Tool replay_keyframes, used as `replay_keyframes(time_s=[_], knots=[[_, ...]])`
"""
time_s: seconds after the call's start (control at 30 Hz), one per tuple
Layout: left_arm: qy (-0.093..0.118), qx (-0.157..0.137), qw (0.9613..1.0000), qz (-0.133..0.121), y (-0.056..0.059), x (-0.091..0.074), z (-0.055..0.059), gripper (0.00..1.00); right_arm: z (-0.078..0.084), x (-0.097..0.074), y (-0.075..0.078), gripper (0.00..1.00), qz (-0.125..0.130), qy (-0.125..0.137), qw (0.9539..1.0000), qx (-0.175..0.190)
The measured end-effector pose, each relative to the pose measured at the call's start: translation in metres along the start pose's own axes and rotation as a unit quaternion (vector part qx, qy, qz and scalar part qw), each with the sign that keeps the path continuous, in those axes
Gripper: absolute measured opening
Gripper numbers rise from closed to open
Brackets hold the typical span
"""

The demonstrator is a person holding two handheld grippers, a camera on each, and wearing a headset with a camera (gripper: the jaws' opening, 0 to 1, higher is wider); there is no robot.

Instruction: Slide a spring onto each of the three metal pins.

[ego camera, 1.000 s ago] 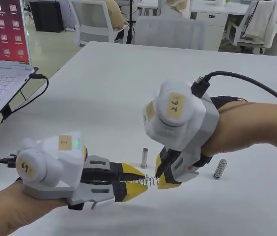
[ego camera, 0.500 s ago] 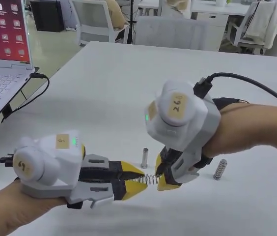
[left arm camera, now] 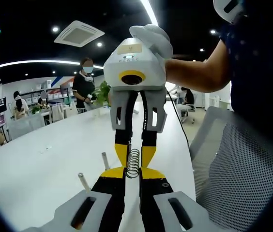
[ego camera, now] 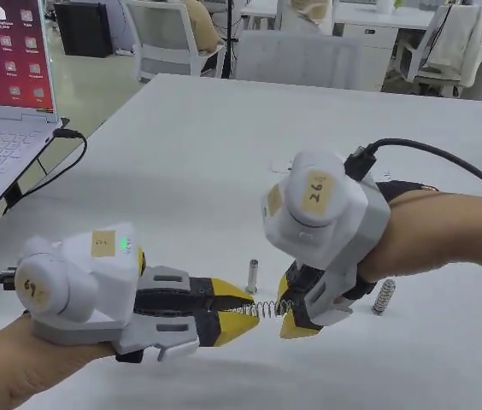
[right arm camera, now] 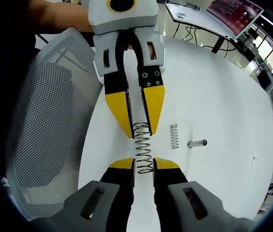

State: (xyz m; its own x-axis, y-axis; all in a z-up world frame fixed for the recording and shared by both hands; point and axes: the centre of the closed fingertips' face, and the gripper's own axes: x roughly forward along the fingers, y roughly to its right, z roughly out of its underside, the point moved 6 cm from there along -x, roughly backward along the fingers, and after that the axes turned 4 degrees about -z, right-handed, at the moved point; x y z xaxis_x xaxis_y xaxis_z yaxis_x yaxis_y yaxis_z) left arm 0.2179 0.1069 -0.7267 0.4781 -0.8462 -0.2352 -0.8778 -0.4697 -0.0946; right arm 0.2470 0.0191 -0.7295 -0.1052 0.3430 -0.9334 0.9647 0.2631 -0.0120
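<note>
A thin wire spring (ego camera: 267,309) hangs stretched between my two grippers, just above the white table (ego camera: 190,154). My left gripper (ego camera: 243,314), at the lower left, is shut on one end of it. My right gripper (ego camera: 296,314), coming in from the right, is shut on the other end. In the left gripper view the spring (left arm camera: 133,163) runs from my own tips (left arm camera: 132,172) to the right gripper's yellow tips. The right gripper view shows the spring (right arm camera: 143,147) the same way. One metal pin (ego camera: 252,275) stands upright just behind the spring. Two pins (left arm camera: 105,160) (left arm camera: 83,181) stand to the left.
A second spring (ego camera: 384,295) stands on the table to the right of my right gripper, and appears as a spring (right arm camera: 174,136) beside a pin (right arm camera: 197,143). An open laptop (ego camera: 2,102) with a black cable (ego camera: 57,166) sits at the far left. Mesh chairs (ego camera: 305,55) stand behind the table.
My right gripper has shifted slightly right and down, and the spring between the two grippers is drawn out longer. The left gripper has barely moved.
</note>
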Motion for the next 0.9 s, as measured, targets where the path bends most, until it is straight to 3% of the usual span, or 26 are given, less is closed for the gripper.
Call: replay_keyframes(time_s=[0.7, 0.9], knots=[[-0.003, 0.006, 1.0000, -0.003, 0.000, 0.000, 0.001, 0.02, -0.003, -0.008, 0.000, 0.09, 0.010, 0.011, 0.9999, -0.005], [-0.010, 0.009, 0.9999, -0.001, 0.001, 0.001, 0.004, 0.02, -0.010, -0.016, -0.002, 0.09, 0.008, 0.029, 0.9995, -0.001]])
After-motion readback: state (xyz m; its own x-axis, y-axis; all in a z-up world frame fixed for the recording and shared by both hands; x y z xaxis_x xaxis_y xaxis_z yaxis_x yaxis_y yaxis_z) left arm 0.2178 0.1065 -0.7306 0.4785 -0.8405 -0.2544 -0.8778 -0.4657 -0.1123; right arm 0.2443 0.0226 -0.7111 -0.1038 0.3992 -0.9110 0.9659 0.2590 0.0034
